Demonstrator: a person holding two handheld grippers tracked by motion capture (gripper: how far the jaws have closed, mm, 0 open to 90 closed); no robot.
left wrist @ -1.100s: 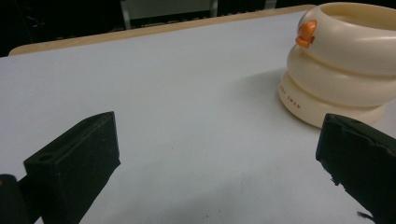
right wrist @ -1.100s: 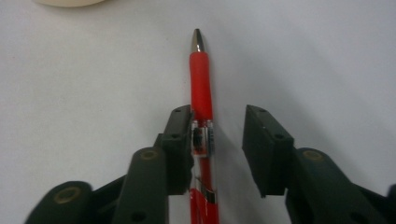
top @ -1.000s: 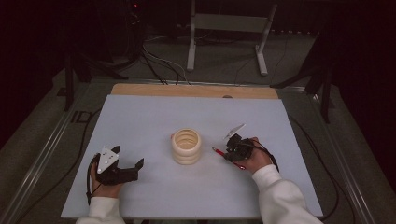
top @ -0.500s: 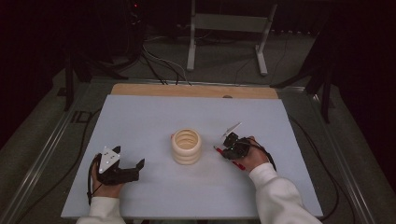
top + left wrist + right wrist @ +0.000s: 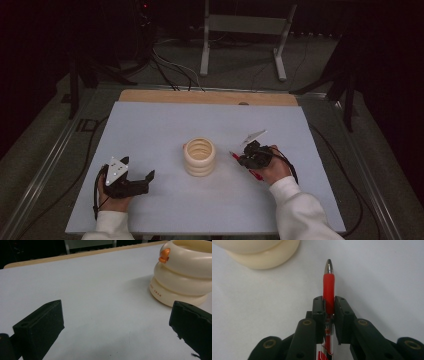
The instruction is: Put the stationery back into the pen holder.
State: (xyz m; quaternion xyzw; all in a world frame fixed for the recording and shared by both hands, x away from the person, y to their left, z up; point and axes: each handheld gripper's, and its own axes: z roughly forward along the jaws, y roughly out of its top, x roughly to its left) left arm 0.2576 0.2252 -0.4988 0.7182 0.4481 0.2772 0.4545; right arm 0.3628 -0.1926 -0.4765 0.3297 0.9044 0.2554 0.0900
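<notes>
A cream ringed holder (image 5: 200, 156) stands upright at the middle of the pale table (image 5: 160, 125); the left gripper view shows it (image 5: 182, 275) at upper right, with a small orange knob on its side. My right gripper (image 5: 243, 156) sits just right of the holder and is shut on a red pen (image 5: 328, 288). The pen lies along the jaws, its metal tip pointing past them toward the holder's base (image 5: 262, 255). The jaws have just closed on it. My left gripper (image 5: 145, 181) rests near the front left of the table, jaws wide open, nothing between them.
A wooden strip (image 5: 207, 96) runs along the table's far edge. Behind it stand a metal frame (image 5: 245, 30) and loose cables (image 5: 170, 70) on the floor. Rails run along both sides of the table.
The right gripper has shifted slightly toward the holder with the red pen. The left gripper and the holder have stayed put.
</notes>
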